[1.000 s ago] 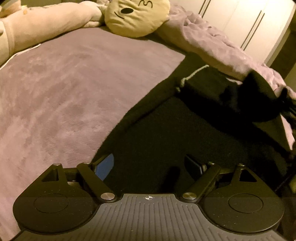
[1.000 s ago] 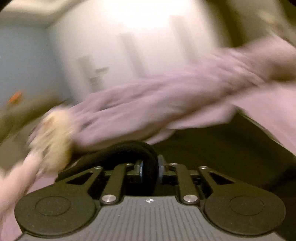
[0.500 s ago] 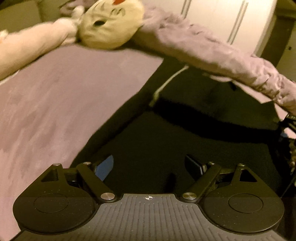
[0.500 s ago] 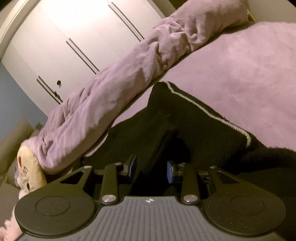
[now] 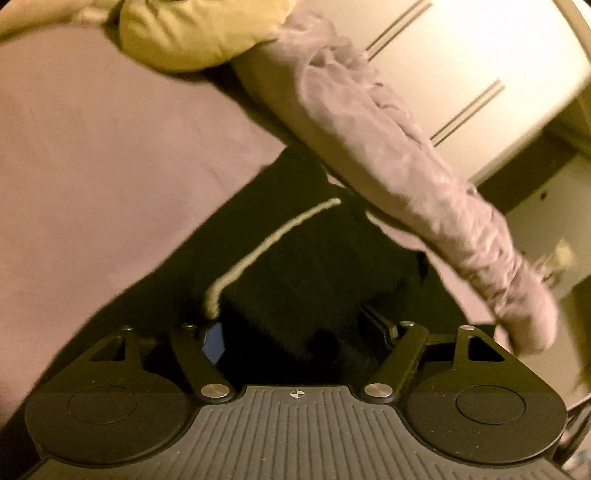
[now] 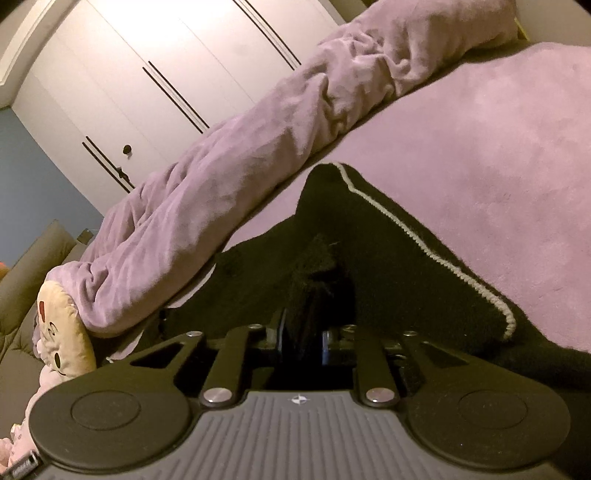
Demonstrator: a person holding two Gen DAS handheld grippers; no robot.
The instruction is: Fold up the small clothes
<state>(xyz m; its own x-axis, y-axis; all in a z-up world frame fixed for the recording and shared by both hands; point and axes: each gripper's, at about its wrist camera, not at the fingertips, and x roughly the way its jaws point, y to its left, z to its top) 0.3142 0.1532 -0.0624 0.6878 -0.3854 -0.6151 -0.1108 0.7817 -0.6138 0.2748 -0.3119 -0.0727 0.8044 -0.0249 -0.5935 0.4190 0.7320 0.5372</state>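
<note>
A black garment (image 5: 295,266) with a pale trim line (image 5: 266,243) lies partly folded on the purple bed cover (image 5: 92,166). My left gripper (image 5: 295,332) sits low over it. Its jaws are wide and closing, with black cloth and the trim's end between them, and the pads are not pressing. In the right wrist view the same garment (image 6: 388,251) rises in a peak, its trim (image 6: 413,240) running down the right side. My right gripper (image 6: 303,332) has its jaws closing tight on a raised fold of the black cloth.
A rolled purple blanket (image 5: 388,147) (image 6: 240,147) lies along the bed's far edge behind the garment. A yellow plush cushion (image 5: 192,29) (image 6: 62,332) sits at its end. White wardrobe doors (image 6: 147,74) stand beyond. The bed cover (image 6: 498,147) stretches flat to the right of the garment.
The left gripper slid across the garment to its trimmed edge and its jaws narrowed a little. The right gripper's jaws parted over the garment, then closed on a fold of it.
</note>
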